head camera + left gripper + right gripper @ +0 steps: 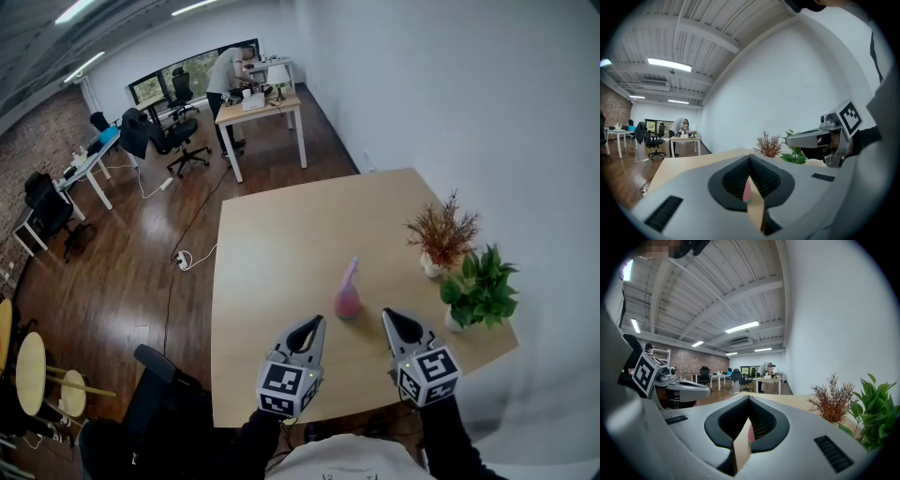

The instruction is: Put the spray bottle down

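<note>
**Both jaws shut and empty, pink spray bottle standing free on the desk**

I had the left gripper (316, 325) and the right gripper (390, 318) each with jaws closed tip to tip and nothing between them. The sliver of pink in each gripper view was the spray bottle (348, 295) beyond the jaws. It stood upright on the desk (281, 272), just ahead of the two grippers and between them, touching neither, with a dried reddish plant (441, 234) and a green potted plant (480, 289) off to its right. I judged it a small, light plastic bottle, stiff but smooth and rounded, so likely to slip and easy to tip. If I had to take it again, I would close across the fat lower body, not the thin slanted nozzle.
</note>
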The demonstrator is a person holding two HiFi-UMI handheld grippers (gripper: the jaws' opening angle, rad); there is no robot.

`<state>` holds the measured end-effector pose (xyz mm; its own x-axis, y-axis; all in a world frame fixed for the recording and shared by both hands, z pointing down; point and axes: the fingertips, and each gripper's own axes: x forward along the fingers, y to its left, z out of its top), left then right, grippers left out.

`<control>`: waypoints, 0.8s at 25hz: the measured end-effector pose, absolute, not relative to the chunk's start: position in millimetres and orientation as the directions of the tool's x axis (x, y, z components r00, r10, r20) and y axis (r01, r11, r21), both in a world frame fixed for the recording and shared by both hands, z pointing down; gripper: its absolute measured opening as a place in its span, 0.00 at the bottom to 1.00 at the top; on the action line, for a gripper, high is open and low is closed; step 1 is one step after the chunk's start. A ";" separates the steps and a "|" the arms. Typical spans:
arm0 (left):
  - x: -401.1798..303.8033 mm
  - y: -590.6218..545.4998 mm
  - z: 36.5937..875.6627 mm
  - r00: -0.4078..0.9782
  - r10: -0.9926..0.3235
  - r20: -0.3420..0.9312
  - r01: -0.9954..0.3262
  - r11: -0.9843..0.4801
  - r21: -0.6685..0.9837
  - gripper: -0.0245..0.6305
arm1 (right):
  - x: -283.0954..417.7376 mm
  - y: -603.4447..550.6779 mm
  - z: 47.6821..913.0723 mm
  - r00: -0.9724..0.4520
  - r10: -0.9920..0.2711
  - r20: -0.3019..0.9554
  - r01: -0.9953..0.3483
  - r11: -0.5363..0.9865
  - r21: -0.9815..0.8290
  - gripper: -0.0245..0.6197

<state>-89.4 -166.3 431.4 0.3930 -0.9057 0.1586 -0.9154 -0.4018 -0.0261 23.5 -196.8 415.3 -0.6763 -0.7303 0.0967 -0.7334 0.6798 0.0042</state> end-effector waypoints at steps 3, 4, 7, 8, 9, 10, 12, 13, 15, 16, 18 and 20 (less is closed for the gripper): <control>-90.3 -166.0 432.0 0.391 -0.906 0.162 -0.917 -0.399 -0.023 0.02 | 22.7 -195.9 413.3 -0.680 -0.726 0.097 -0.730 0.684 0.003 0.00; -90.7 -165.6 432.0 0.391 -0.906 0.162 -0.917 -0.399 -0.021 0.02 | 22.2 -195.7 413.0 -0.681 -0.725 0.099 -0.729 0.685 0.003 0.00; -90.7 -165.5 431.1 0.390 -0.906 0.161 -0.917 -0.398 -0.018 0.02 | 21.4 -196.0 413.6 -0.685 -0.721 0.105 -0.725 0.689 0.004 0.00; -90.4 -166.0 430.8 0.390 -0.907 0.162 -0.917 -0.398 -0.018 0.02 | 21.3 -196.4 413.9 -0.686 -0.720 0.107 -0.724 0.690 0.004 0.00; -90.2 -166.6 430.5 0.390 -0.906 0.163 -0.917 -0.398 -0.019 0.02 | 21.1 -197.0 414.1 -0.687 -0.718 0.109 -0.722 0.691 0.005 0.00; -90.1 -167.0 430.2 0.390 -0.906 0.164 -0.917 -0.398 -0.020 0.02 | 21.0 -197.3 413.9 -0.688 -0.717 0.110 -0.721 0.692 0.004 0.00; -90.1 -167.3 430.1 0.389 -0.906 0.166 -0.917 -0.398 -0.021 0.02 | 20.7 -197.7 413.5 -0.689 -0.716 0.110 -0.720 0.694 0.002 0.00; -90.4 -167.2 430.2 0.389 -0.906 0.166 -0.917 -0.398 -0.021 0.02 | 20.5 -197.8 413.4 -0.690 -0.716 0.109 -0.720 0.694 0.001 0.00; -91.9 -167.1 430.3 0.388 -0.906 0.167 -0.918 -0.397 -0.022 0.02 | 19.8 -197.8 413.4 -0.691 -0.715 0.109 -0.719 0.695 0.000 0.00; -92.9 -167.1 430.1 0.387 -0.906 0.168 -0.918 -0.396 -0.022 0.02 | 19.2 -197.6 413.4 -0.691 -0.715 0.110 -0.719 0.695 0.000 0.00; -94.7 -167.4 430.2 0.386 -0.907 0.169 -0.919 -0.395 -0.022 0.02 | 18.5 -197.7 413.8 -0.691 -0.714 0.112 -0.719 0.695 0.000 0.00; -95.0 -168.1 431.1 0.384 -0.907 0.170 -0.919 -0.394 -0.023 0.02 | 18.7 -198.1 414.7 -0.692 -0.713 0.114 -0.718 0.696 0.001 0.00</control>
<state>-95.0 -168.1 431.1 0.3843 -0.9074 0.1703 -0.9190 -0.3935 -0.0226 18.7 -198.1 414.7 -0.6915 -0.7134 0.1136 -0.7179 0.6961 0.0012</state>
